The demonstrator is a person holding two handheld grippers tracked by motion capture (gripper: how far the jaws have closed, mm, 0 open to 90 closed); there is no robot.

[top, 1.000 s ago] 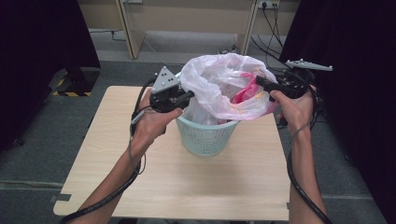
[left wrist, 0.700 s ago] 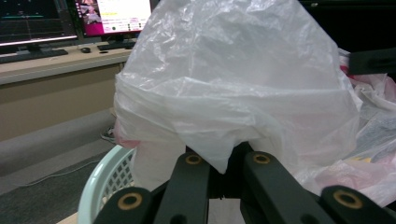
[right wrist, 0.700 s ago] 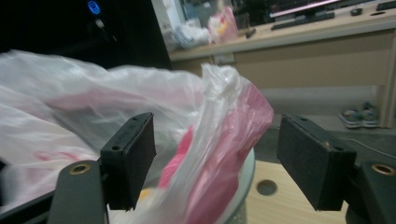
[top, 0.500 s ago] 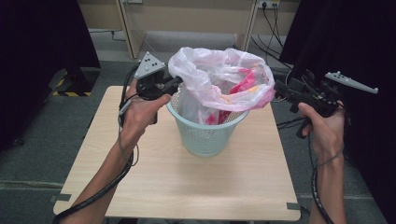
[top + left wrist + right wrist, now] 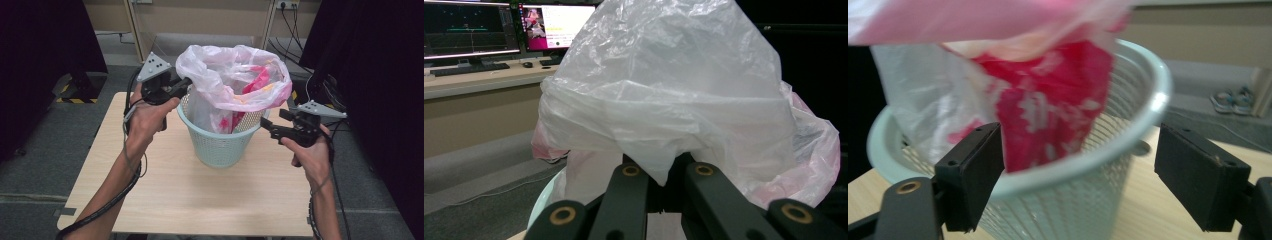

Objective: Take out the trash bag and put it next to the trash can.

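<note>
The plastic bag (image 5: 235, 80) sits half-fitted in the basket (image 5: 220, 145): left gripper (image 5: 181, 88) jaws clamp its edge, right gripper (image 5: 267, 127) jaws gape empty, so the rim looks yet to be lined.

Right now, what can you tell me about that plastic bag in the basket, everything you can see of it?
The plastic bag is thin, crinkled film, translucent white with pink and red patches. Its lower part hangs inside the pale green mesh basket on the wooden table, while its open mouth billows above the rim. The left gripper pinches a fold at its edge; the right gripper sits open beside the basket, not gripping it.
</note>
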